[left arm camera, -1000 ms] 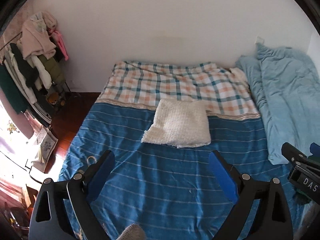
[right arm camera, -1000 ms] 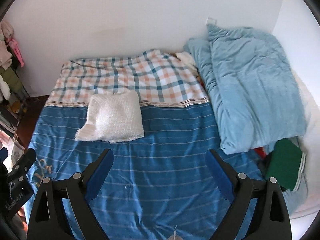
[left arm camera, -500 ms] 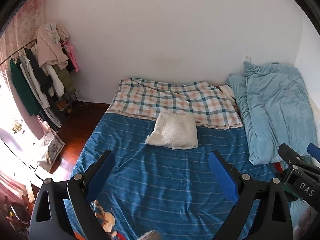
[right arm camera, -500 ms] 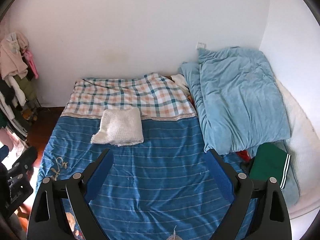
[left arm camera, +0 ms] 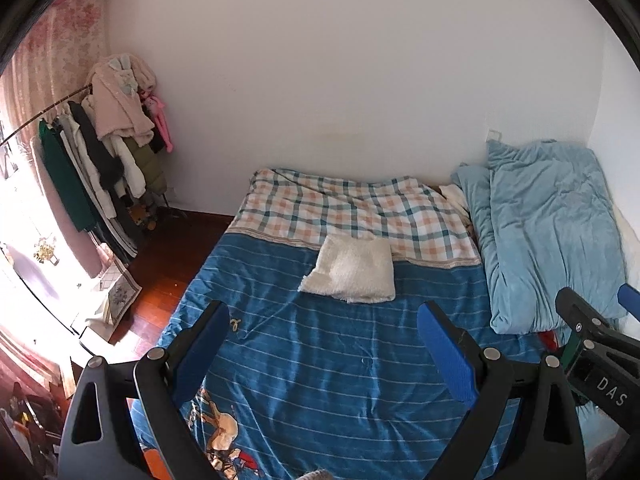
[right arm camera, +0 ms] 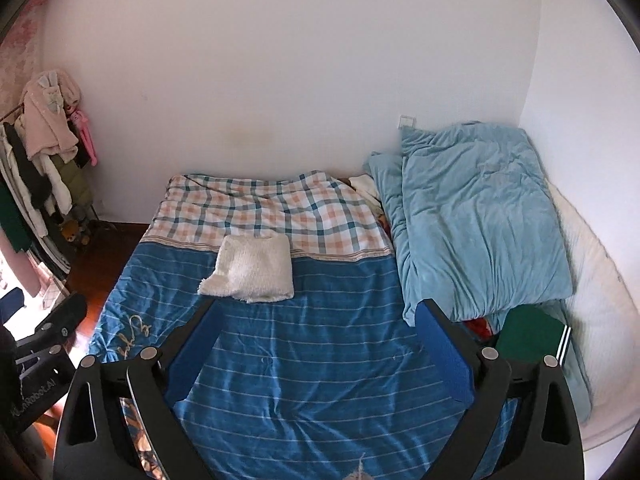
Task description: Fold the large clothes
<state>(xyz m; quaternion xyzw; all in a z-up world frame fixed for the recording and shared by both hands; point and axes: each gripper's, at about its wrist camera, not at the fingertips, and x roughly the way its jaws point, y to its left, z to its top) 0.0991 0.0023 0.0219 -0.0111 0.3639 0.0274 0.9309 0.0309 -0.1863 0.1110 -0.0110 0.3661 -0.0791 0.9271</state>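
Left gripper: jaws spread wide, blue pads facing each other, nothing between them. It hangs above the near part of the bed, clear of the fabric. Right gripper: same posture, jaws wide apart, empty, raised over the bedspread.

Each camera catches the other tool at the frame edge: the right one at the far right of the left wrist view, the left one low at the left of the right wrist view.

Folded white garment: a thick, fluffy, nubbly-textured piece, folded into a rough rectangle. One corner at its near left side flares out unevenly; the other edges are fairly square. It lies flat on the bedspread, mid-bed, straddling the seam where the blue striped panel meets the checked orange-and-teal panel. Well apart from both grippers.

Writing: "DAS" in white letters on the black body of the right tool in the left wrist view. On the left tool in the right wrist view, a white label, partly cut off, not fully legible. A pale cursive embroidered mark on the bedspread near its left edge; unreadable.

Surroundings: light blue duvet bunched along the right side; a green folded item with white stripes beside it. Clothes rack stands at left.
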